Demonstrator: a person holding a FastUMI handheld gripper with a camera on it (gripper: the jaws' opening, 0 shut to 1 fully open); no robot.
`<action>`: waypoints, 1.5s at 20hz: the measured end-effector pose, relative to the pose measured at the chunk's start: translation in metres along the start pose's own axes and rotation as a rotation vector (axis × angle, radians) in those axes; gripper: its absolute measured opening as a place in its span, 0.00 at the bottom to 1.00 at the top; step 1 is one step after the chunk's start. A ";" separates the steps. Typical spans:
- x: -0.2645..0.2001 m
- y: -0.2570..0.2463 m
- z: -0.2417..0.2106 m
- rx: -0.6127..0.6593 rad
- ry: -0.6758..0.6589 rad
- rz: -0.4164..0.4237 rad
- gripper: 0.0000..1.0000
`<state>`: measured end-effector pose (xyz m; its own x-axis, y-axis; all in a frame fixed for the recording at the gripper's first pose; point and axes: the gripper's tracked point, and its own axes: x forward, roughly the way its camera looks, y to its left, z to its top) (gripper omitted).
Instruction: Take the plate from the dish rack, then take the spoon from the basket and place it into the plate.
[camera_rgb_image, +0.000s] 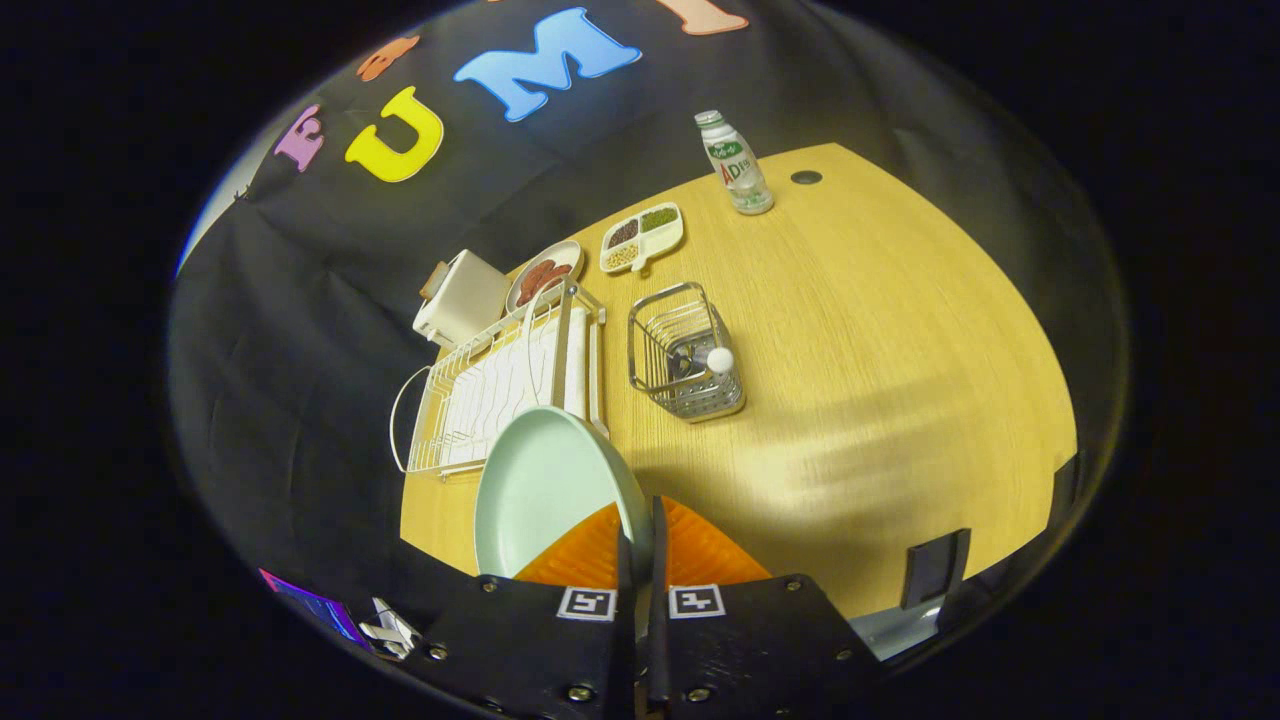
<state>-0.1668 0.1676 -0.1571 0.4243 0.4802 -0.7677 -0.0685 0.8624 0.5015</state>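
Observation:
My gripper (640, 535) is shut on the rim of a pale green plate (545, 490), which stands on edge and hangs in the air above the near end of the white wire dish rack (490, 395). The rack lies on the wooden table just beyond the plate. To the right of the rack stands a small metal wire basket (688, 355). A spoon with a white round end (718, 360) leans inside the basket. Both sit well beyond my fingers.
A white box-like appliance (462, 297) stands behind the rack. A plate of reddish food (545, 275) and a divided dish of grains (642, 238) lie further back. A plastic bottle (735, 165) stands near the table's far edge. Bare wooden tabletop (880, 380) spreads right of the basket.

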 end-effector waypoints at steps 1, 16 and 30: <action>0.008 -0.005 -0.005 0.013 0.013 -0.002 0.05; 0.070 -0.034 -0.036 0.091 0.070 -0.002 0.05; 0.003 -0.046 0.028 -0.320 -0.244 -0.082 0.85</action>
<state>-0.1370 0.1248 -0.1715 0.6392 0.3885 -0.6637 -0.2863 0.9212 0.2635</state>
